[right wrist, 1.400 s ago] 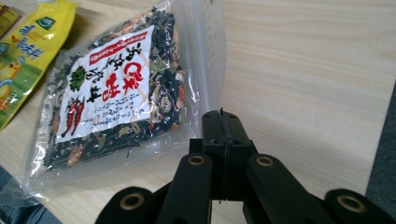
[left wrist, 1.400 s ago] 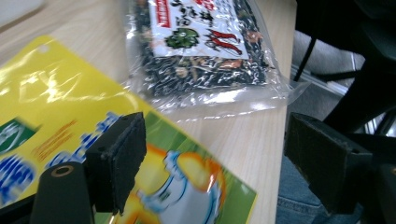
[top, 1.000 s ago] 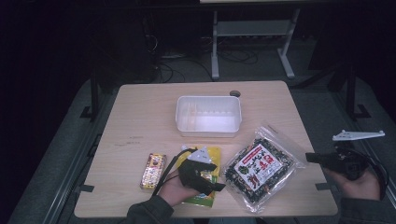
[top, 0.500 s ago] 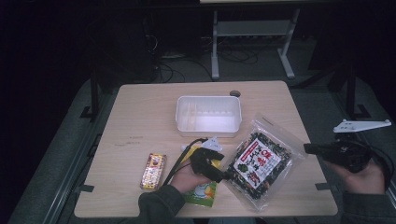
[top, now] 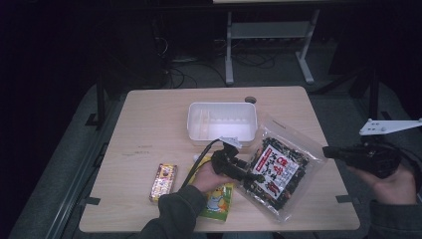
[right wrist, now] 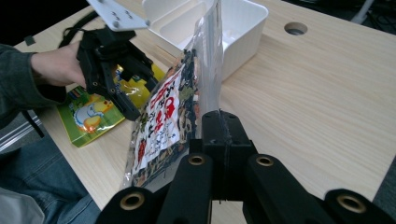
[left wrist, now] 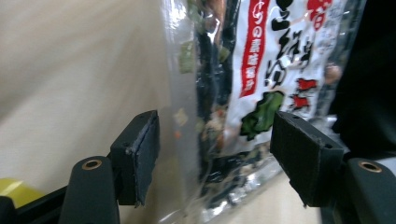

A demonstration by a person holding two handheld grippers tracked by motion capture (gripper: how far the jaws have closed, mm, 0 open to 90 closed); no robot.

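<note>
Hidden: yellow packet [top: 217, 198] is lying partly under the left hand [top: 206, 177]; print on the small bar [top: 163, 180] is too small to read
Snack bag [top: 279, 172]: is lying on the worktop [top: 149, 124], right of centre, one clear edge lifted; right gripper [right wrist: 219, 122] is pinching that edge, jaws pressed together
Left gripper [left wrist: 215, 154]: jaws have just been closing; still spread either side of the bag's lower edge, pads not touching
Room: the worktop's left half is lying open
Count: one white tray [top: 222, 123]; one bag; one packet; one bar
</note>
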